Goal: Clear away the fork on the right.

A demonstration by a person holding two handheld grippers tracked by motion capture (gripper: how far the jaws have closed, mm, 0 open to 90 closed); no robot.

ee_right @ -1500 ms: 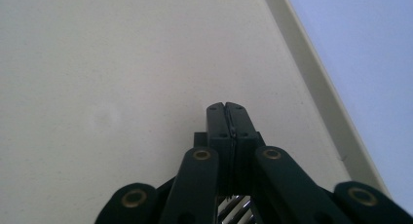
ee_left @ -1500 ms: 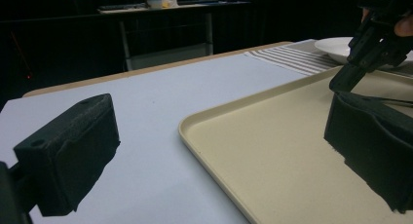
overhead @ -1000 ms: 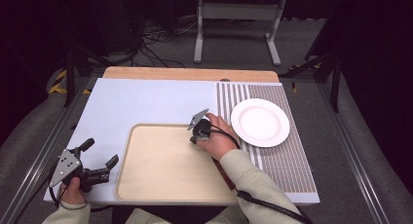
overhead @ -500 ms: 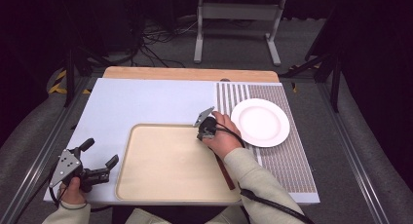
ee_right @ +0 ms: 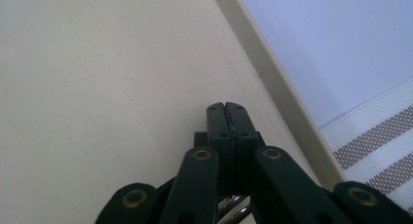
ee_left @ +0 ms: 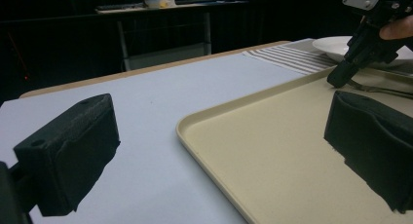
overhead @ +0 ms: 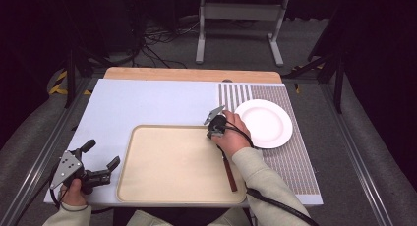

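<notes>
The right gripper [overhead: 212, 128] is squeezing a fork [ee_left: 377, 89] over the tray [overhead: 147, 186]; the left gripper [overhead: 101, 162] (wide open) is holding nothing.

Both hand-held grippers are black: the left hand-held gripper [overhead: 101, 169] carries a grey three-cornered plate with dark holes, the right hand-held gripper [ee_right: 227, 118] brass-coloured pivot pins. Black cables trail behind. Sleeves are pale beige.

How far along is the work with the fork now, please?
Nothing looks finished: the plate is bare. In hand: the right gripper, jaws shut, sits at the metal end of the fork, which lies on the tray; a grip is unclear. The left gripper waits open. Left: probably moving the fork.
</notes>
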